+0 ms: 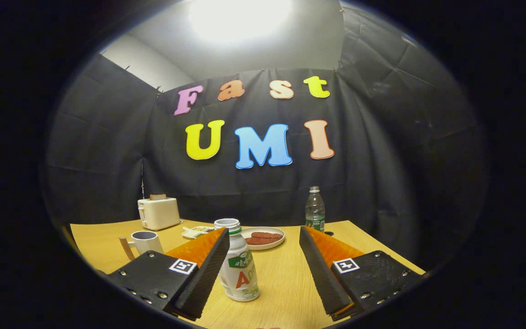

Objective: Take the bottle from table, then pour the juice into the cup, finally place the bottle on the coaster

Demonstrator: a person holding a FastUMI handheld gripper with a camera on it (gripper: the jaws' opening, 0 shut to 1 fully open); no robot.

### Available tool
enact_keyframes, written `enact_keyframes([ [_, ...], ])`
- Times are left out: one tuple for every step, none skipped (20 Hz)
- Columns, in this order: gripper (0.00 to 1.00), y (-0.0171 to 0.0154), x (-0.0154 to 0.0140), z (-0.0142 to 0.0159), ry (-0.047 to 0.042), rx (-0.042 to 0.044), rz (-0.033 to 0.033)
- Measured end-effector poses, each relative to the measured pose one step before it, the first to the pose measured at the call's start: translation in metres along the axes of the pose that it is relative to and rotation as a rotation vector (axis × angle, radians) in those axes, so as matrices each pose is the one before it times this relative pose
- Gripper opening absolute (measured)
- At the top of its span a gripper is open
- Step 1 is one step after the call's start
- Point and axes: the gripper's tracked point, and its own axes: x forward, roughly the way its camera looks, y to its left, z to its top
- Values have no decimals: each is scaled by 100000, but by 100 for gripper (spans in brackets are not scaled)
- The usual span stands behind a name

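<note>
- Booth, wood table [286, 283]; toaster [159, 212], plate [263, 237] and water bottle [315, 209] at the back.
- Tongs [263, 269] spread wide, gripping nothing.
- Juice bottle [239, 265] upright between them, against the left finger; right finger clear.
- Cup [145, 241] beyond the left finger.
- Step: grasp. Next: centre, close.

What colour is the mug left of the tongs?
White mug, dark inside, pale handle; gripper view. Tongs open.

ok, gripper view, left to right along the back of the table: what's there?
White mug with a wooden handle → cream toaster → small white dish → round plate of reddish food → clear plastic water bottle. Open gripper straddles the white juice bottle.
</note>
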Motion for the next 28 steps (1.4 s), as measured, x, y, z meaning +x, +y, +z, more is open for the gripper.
enact_keyframes([
  [93, 677, 78, -370, 914, 461, 1205],
  [93, 369, 194, -561, 1477, 122, 943],
  [93, 488, 262, -421, 1360, 234, 1208],
  [93, 452, 313, -547, 1220, 852, 1199],
  [93, 384, 399, -498, 1518, 1046, 1021],
  [93, 349, 431, -593, 1330, 756, 678],
  [93, 446, 386, -430, 1050, 438, 1011],
  [93, 351, 347, -631, 1545, 223, 372],
  [93, 212, 511, -440, 940, 491, -213],
  [93, 310, 305, -391, 983, 322, 204],
  [93, 153, 377, -276, 871, 215, 349],
  [93, -128, 387, -381, 343, -360, -817],
  [94, -42, 261, -116, 907, -331, -746],
  [95, 94, 310, -370, 895, -151, -677],
  [95, -185, 313, -349, 1448, -70, -1136],
  [95, -169, 303, -354, 1296, -431, -1120],
  [95, -350, 365, -307, 1696, -865, -1346],
  [95, -326, 409, -454, 1590, -351, -1478],
  [95, -287, 290, -319, 1396, 530, -1484],
  [95, 114, 275, -473, 1473, 832, 64],
  [90, -129, 68, -254, 1755, 1163, -1470],
  [84, -47, 108, -571, 2262, 138, -331],
  [79, 157, -719, 175, -719, -1457, -622],
  [78, -250, 980, -147, 1428, -1130, -885],
  [74, -51, -202, 153, -27, -1881, -998],
  [72, 143, 160, -54, 242, -606, -768],
  [71, -196, -121, 48, 215, -151, -1978],
  [65, 2, 71, 49, -151, 24, -542],
])
